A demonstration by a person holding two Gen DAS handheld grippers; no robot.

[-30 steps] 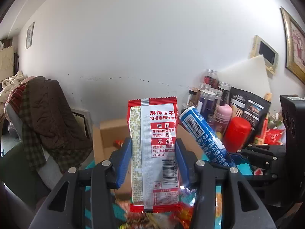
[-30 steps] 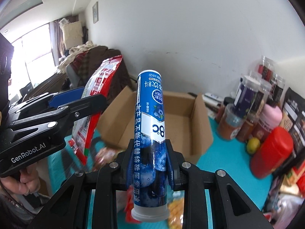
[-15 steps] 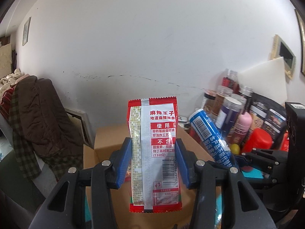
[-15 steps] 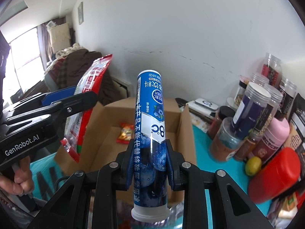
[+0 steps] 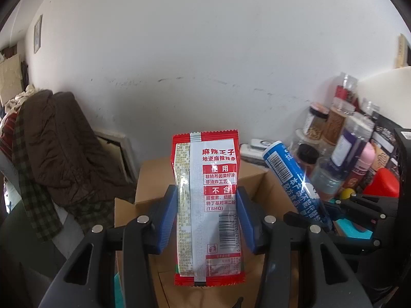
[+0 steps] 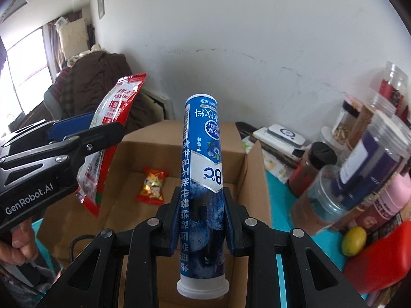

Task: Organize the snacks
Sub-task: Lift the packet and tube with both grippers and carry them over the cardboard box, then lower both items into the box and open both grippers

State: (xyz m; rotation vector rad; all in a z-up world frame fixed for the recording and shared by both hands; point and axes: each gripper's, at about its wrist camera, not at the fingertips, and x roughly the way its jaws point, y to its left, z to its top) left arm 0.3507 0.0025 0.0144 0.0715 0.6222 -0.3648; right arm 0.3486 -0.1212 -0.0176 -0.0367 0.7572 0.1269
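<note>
My left tool [image 5: 206, 220] grips the red-and-white foil snack packet [image 5: 208, 197]; my right tool [image 6: 201, 220] clamps the blue cylindrical tube [image 6: 201, 169]. Risk: a careless release misses the open cardboard box [image 6: 253, 169] at centre frame.

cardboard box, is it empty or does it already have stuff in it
Not empty. The right wrist view shows the open cardboard box with one small red and yellow snack packet on its floor.

Left gripper [image 5: 207, 220] and right gripper [image 6: 201, 220] both point downward, jaws clamped.
</note>
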